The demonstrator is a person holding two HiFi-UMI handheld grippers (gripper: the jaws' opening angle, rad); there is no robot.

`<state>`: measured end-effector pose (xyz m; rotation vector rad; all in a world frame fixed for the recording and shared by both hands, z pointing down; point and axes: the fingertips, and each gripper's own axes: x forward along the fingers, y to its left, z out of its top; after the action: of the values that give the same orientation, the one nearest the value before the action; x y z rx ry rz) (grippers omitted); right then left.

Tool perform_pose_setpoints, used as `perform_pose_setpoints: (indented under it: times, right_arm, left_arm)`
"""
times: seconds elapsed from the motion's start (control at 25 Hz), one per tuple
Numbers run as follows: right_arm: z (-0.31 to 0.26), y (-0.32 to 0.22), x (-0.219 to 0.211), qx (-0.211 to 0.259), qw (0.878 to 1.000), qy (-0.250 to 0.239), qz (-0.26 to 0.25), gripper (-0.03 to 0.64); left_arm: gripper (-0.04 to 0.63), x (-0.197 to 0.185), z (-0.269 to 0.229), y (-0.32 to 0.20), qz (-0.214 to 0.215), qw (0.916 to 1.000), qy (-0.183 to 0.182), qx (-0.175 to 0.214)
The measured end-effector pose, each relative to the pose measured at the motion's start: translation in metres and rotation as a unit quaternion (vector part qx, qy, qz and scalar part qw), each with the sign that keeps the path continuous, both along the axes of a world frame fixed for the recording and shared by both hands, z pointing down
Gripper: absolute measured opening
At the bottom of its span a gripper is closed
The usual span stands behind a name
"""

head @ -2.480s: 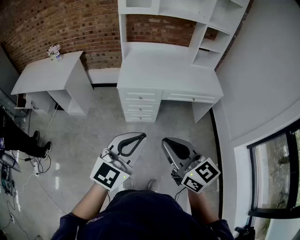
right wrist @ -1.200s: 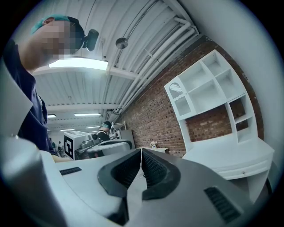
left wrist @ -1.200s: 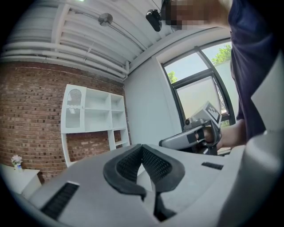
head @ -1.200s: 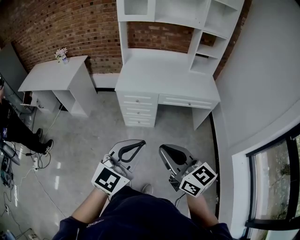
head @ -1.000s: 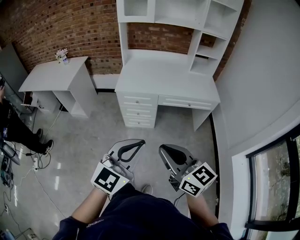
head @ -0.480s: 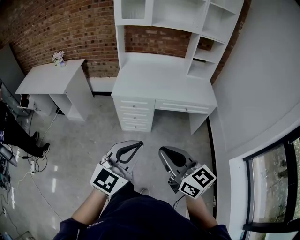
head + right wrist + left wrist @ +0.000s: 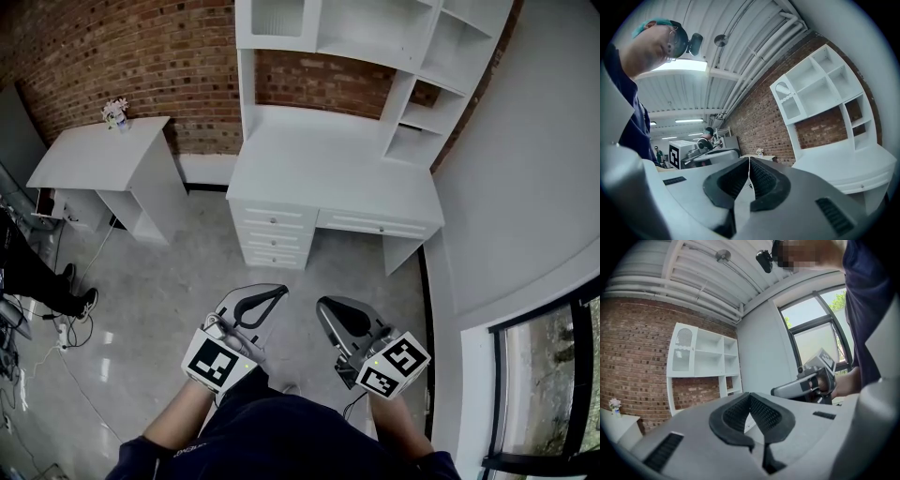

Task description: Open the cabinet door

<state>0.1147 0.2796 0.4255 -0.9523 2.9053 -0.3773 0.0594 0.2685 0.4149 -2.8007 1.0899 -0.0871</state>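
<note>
The cabinet door point(image 7: 278, 16), an arched panel in the upper left of the white hutch point(image 7: 375, 28) over the desk point(image 7: 328, 169), sits at 12 o'clock in the head view, closed and well apart from both tools. The left hand-held gripper point(image 7: 280, 292), at 6 o'clock, is clenched with nothing between its jaws. The right hand-held gripper point(image 7: 322, 306), just beside it toward 5 o'clock, is clenched and empty too. Both point toward the desk.

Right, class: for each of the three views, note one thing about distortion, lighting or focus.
Head view: fisheye bows the straight edges of the white desk unit; light is even. Left gripper view: dark round vignette, with the window brightest. Right gripper view: the ceiling light is blown out, same round vignette.
</note>
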Motion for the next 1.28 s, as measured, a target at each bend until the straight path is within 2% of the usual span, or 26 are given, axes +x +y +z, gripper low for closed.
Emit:
perform_pose_setpoints:
  times: [0.72,1.0,1.28]
  right_arm:
    - [-0.005,-0.145,-0.090,-0.004,1.000,0.017,0.020,0.028]
    - [-0.010,-0.185,-0.123,0.002,0.999,0.019,0.027,0.026]
    - [-0.012,-0.208,-0.139,0.005,0.999,0.018,0.034,0.026]
  left_arm:
    - [0.007,-0.091,-0.001,-0.148,0.016,0.9996,0.022,-0.003]
    - [0.006,-0.123,-0.003,-0.189,0.021,0.9994,0.026,0.000]
    - [0.008,-0.134,-0.003,-0.213,0.034,0.9993,0.014,0.006]
